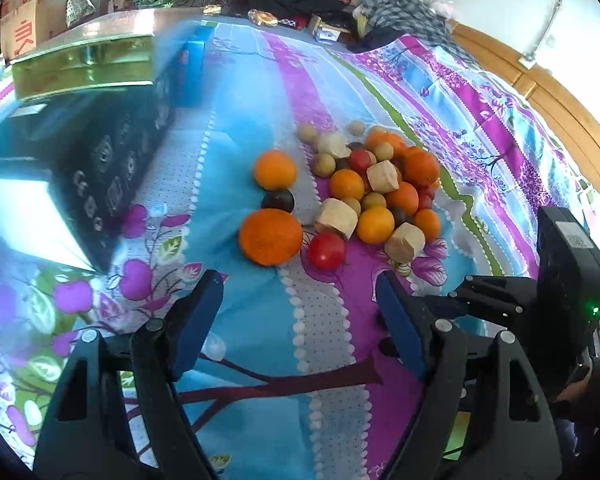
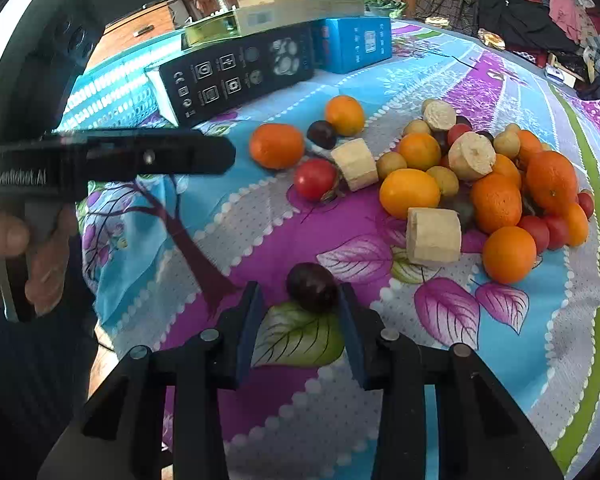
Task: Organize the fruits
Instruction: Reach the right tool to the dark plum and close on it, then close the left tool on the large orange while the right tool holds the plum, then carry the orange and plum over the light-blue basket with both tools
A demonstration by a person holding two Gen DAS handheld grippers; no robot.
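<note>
Readable marks: one brand name, one character, some symbols.

We read "GenRobot.AI" in pale letters on the side of the black hand-held left gripper [image 2: 112, 156] as seen from the right wrist view. We see a red Chinese character, only partly legible, on the brown cardboard carton [image 1: 24, 32]. The long black cardboard box [image 2: 236, 76] bears white certification-style symbols, and the bright blue cardboard box [image 2: 354, 42] carries print too small for us to read.
</note>
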